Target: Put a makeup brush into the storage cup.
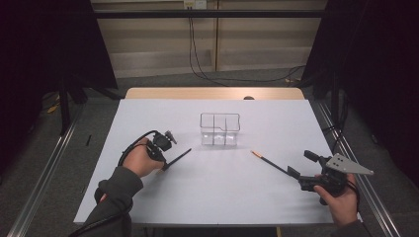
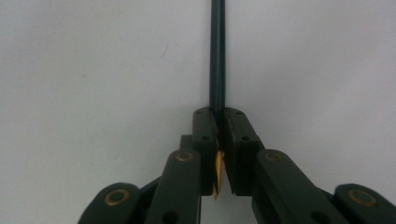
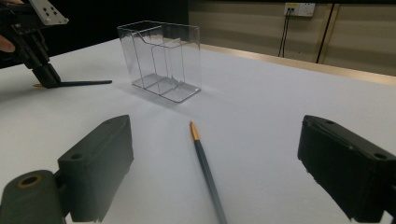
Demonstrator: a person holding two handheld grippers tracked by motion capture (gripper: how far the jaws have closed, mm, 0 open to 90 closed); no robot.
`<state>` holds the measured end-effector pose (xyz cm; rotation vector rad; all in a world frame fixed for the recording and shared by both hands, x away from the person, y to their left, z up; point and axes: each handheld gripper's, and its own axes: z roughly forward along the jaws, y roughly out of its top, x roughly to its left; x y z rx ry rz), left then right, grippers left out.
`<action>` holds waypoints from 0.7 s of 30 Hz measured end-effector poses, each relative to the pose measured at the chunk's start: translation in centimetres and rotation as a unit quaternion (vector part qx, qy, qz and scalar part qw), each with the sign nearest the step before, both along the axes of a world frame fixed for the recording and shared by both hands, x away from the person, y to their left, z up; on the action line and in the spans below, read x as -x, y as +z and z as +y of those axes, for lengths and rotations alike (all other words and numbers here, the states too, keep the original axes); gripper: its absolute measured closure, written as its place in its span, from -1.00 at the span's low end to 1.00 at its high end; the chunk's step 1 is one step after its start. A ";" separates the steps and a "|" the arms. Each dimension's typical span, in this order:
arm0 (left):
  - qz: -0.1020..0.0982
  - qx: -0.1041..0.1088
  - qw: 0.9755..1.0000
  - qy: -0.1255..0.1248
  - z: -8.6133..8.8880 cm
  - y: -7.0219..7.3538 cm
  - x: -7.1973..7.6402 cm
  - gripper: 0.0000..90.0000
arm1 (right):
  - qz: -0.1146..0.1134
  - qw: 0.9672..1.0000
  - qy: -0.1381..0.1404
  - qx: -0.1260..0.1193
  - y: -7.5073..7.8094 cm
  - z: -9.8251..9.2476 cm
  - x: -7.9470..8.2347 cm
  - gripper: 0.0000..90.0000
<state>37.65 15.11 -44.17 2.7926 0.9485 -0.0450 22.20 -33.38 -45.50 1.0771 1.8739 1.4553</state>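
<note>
At lower left of the high view, the left gripper (image 1: 165, 163) has its jaws clamped on a dark pencil (image 1: 179, 157) lying, apparently, on the desk (image 1: 276, 123); the right gripper (image 3: 215, 172) gapes wide around a second pencil (image 3: 208, 172).

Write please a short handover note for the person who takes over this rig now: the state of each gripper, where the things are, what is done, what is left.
Left gripper: shut on a dark pencil with a yellow tip, gripped near its yellow end; the pencil lies low on the white table.
Right gripper: open, jaws wide; the second dark pencil with an orange tip lies flat on the table between them, not gripped.
The clear plastic organiser with compartments stands upright mid-table; nothing can be seen inside it.
Done: first pencil gripped.
Left, probably: close on the second pencil, then put both into the organiser.
</note>
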 end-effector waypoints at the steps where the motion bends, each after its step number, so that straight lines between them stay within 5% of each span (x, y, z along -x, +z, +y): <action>1: 0.000 0.000 1.000 0.003 0.0 0.0 0.1 0.86 | 0.000 1.000 -0.002 0.000 0.0 0.0 0.0 -0.78; 21: 0.012 0.048 0.998 -0.029 -0.5 1.6 1.0 0.86 | 0.003 1.000 0.008 0.007 0.3 -0.1 -0.5 -0.78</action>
